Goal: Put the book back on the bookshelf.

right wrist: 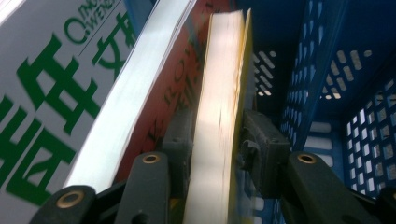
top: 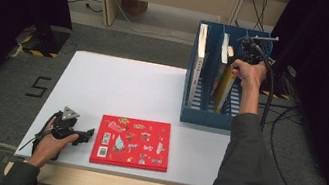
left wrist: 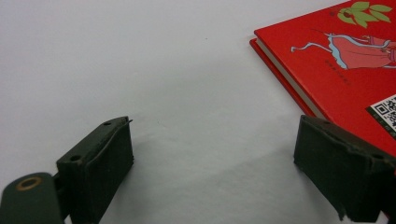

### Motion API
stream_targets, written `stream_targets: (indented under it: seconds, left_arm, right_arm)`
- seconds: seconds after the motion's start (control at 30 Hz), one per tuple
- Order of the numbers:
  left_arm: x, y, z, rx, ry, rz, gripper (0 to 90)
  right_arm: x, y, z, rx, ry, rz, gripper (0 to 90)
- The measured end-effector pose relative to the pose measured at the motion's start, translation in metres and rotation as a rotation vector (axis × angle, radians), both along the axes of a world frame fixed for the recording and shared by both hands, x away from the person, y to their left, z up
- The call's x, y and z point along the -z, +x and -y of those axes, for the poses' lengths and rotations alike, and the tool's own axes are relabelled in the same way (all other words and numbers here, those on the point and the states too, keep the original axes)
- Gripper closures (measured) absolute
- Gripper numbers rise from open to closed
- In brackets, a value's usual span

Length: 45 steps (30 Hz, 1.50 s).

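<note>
Books going into the blue rack, one still to come

Table point(top: 118, 85) first: we see a white top with a blue file rack point(top: 206, 117) standing at its far right corner, several books upright in its slots. Nearer us a red book point(top: 133, 142) lies flat, cover up, close to the front edge.

Our right gripper point(top: 251, 48) is up over the rack, reaching down into a slot. In the right gripper view its jaws stand either side of the yellow book point(right wrist: 219, 121), narrow, the pads near its two faces; whether they press on it we cannot tell. That book stands on edge, leaning against a red-covered neighbour point(right wrist: 175, 88), with a white book point(right wrist: 51, 102) beyond.

Our left gripper point(left wrist: 212, 168) rests on the table just beside the red book's corner, jaws wide, nothing between them.

We judge the shelving step to be at its end. Next move calls for drawing the right gripper straight up without dragging the yellow book, then fetching the red one.
</note>
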<state>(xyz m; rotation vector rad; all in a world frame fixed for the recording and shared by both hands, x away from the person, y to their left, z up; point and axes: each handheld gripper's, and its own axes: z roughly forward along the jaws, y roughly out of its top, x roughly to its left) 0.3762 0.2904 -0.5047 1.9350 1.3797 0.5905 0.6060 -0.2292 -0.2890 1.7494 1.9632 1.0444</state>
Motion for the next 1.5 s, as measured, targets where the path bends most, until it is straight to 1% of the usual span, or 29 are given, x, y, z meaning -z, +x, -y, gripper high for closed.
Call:
stream_targets:
  seconds: [0.1, 0.2, 0.27, 0.33, 0.4, 0.43, 0.47, 0.6, 0.63, 0.7, 0.77, 0.87, 0.9, 0.93, 0.97, 1.07, 1.1, 1.13, 1.23, 1.37, 1.4, 1.43, 1.47, 1.5]
  left_arm:
    - [0.000, 0.000, 0.000, 0.001, 0.000, 0.001, 10.5]
    - [0.000, 0.000, 0.000, 0.002, 0.002, 0.000, 10.5]
    - [0.000, 0.000, 0.000, 0.002, 0.002, -0.001, 10.5]
    - [0.000, 0.000, 0.000, 0.002, 0.001, -0.001, 10.5]
    - [0.000, 0.000, 0.000, 0.002, 0.002, -0.001, 10.5]
    - [0.000, 0.000, 0.000, 0.002, 0.002, -0.001, 10.4]
    - [0.000, 0.000, 0.000, 0.002, 0.001, -0.002, 10.5]
    - [0.000, 0.000, 0.000, 0.002, 0.002, 0.000, 10.5]
    - [0.000, 0.000, 0.000, 0.001, 0.000, 0.001, 10.5]
    - [0.000, 0.000, 0.000, 0.001, 0.000, 0.002, 10.5]
    - [0.000, 0.000, 0.000, 0.001, 0.000, 0.001, 10.5]
    - [0.000, 0.000, 0.000, 0.001, 0.000, 0.002, 10.5]
    - [0.000, 0.000, 0.000, 0.001, 0.000, 0.002, 10.5]
    - [0.000, 0.000, 0.000, 0.001, 0.000, 0.001, 10.5]
    - [0.000, 0.000, 0.000, 0.001, 0.000, 0.001, 10.5]
    - [0.000, 0.000, 0.000, 0.001, -0.001, 0.002, 10.5]
    - [0.000, 0.000, 0.000, 0.001, 0.000, 0.001, 10.5]
    - [0.000, 0.000, 0.000, 0.001, -0.001, 0.002, 10.5]
    - [0.000, 0.000, 0.000, 0.001, 0.000, 0.002, 10.5]
    - [0.000, 0.000, 0.000, 0.001, 0.000, 0.003, 10.5]
    - [0.000, 0.000, 0.000, 0.001, -0.001, 0.002, 10.6]
    - [0.000, 0.000, 0.000, 0.001, -0.001, 0.002, 10.6]
    - [0.000, 0.000, 0.000, 0.001, -0.001, 0.002, 10.5]
    - [0.000, 0.000, 0.000, 0.001, -0.001, 0.002, 10.6]
  right_arm:
    - [0.003, -0.006, 0.003, -0.011, 0.009, -0.003, 60.7]
    - [0.005, -0.012, 0.007, -0.038, 0.008, -0.002, 58.5]
    - [0.005, -0.018, 0.011, -0.048, 0.026, 0.008, 57.6]
    - [0.005, -0.023, 0.013, -0.063, 0.032, 0.008, 56.2]
    - [0.004, -0.029, 0.013, -0.094, 0.014, 0.013, 54.9]
    - [0.003, -0.033, 0.012, -0.107, -0.004, 0.016, 54.5]
    - [0.002, -0.038, 0.011, -0.114, -0.011, 0.022, 54.5]
    - [0.004, -0.052, 0.014, -0.156, -0.011, 0.020, 53.6]
    - [0.006, -0.055, 0.016, -0.158, -0.017, 0.022, 54.2]
    - [0.009, -0.060, 0.018, -0.176, -0.007, 0.021, 55.2]
    - [0.013, -0.063, 0.020, -0.175, -0.012, 0.021, 56.5]
    - [0.020, -0.063, 0.020, -0.171, -0.019, 0.019, 60.2]
    - [0.023, -0.062, 0.020, -0.177, -0.013, 0.023, 61.3]
    - [0.025, -0.061, 0.018, -0.172, -0.021, 0.024, 64.3]
    - [0.026, -0.060, 0.017, -0.173, -0.030, 0.025, 65.5]
    - [0.028, -0.055, 0.011, -0.194, -0.020, 0.029, 65.5]
    - [0.028, -0.053, 0.009, -0.192, -0.019, 0.032, 65.8]
    - [0.028, -0.051, 0.007, -0.195, -0.028, 0.034, 65.9]
    - [0.026, -0.047, 0.004, -0.210, -0.056, 0.022, 66.1]
    - [0.025, -0.048, 0.007, -0.213, -0.071, 0.021, 66.2]
    - [0.026, -0.049, 0.008, -0.214, -0.065, 0.026, 64.9]
    - [0.027, -0.050, 0.008, -0.212, -0.047, 0.020, 62.4]
    - [0.028, -0.050, 0.009, -0.212, -0.041, 0.017, 60.6]
    - [0.028, -0.052, 0.009, -0.217, -0.047, 0.016, 60.4]
